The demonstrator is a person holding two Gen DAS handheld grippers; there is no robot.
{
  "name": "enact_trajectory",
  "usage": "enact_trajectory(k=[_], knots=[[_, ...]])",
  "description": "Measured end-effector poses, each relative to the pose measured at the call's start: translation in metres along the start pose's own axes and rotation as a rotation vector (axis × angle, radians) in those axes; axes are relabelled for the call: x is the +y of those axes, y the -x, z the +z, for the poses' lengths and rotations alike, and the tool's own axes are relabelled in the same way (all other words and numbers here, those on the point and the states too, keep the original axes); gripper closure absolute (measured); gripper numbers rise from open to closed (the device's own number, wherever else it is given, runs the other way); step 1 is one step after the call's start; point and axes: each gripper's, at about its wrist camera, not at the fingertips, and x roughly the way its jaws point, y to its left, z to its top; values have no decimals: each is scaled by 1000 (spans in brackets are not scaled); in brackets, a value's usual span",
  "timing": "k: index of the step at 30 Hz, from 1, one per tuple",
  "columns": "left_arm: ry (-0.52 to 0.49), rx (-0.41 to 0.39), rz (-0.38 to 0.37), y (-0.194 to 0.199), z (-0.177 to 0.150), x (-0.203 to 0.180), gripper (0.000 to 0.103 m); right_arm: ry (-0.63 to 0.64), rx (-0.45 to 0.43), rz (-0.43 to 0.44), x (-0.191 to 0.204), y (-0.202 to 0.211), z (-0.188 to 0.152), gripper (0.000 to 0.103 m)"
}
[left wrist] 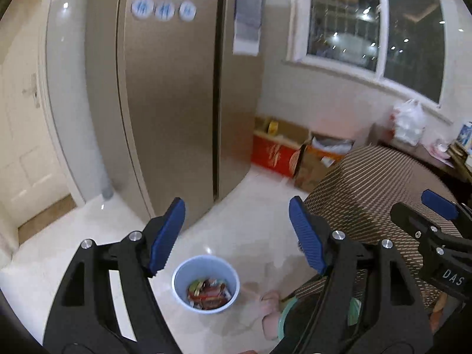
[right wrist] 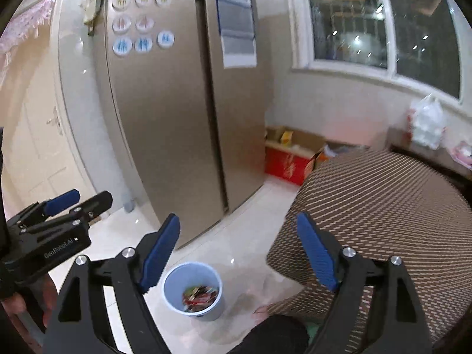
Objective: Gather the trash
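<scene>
Tools (left wrist: 236,236) (right wrist: 239,250) gape empty above round plastic bin (left wrist: 205,283) of crinkled wrappers (left wrist: 208,293).

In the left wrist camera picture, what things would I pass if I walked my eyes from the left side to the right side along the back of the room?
White door → big fridge → red box → open cardboard box → white plastic bag.
</scene>
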Motion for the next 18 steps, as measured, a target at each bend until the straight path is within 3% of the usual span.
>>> enact_trajectory(k=[8, 13, 18], knots=[[-3, -170, -144, 100, 5, -27, 31, 12, -198, -98, 4, 125, -2, 14], [-7, -247, -215, 137, 7, -44, 31, 43, -312, -170, 6, 184, -10, 12], [-55, -310, -251, 164, 4, -65, 28, 26, -383, -211, -3, 216, -17, 11]])
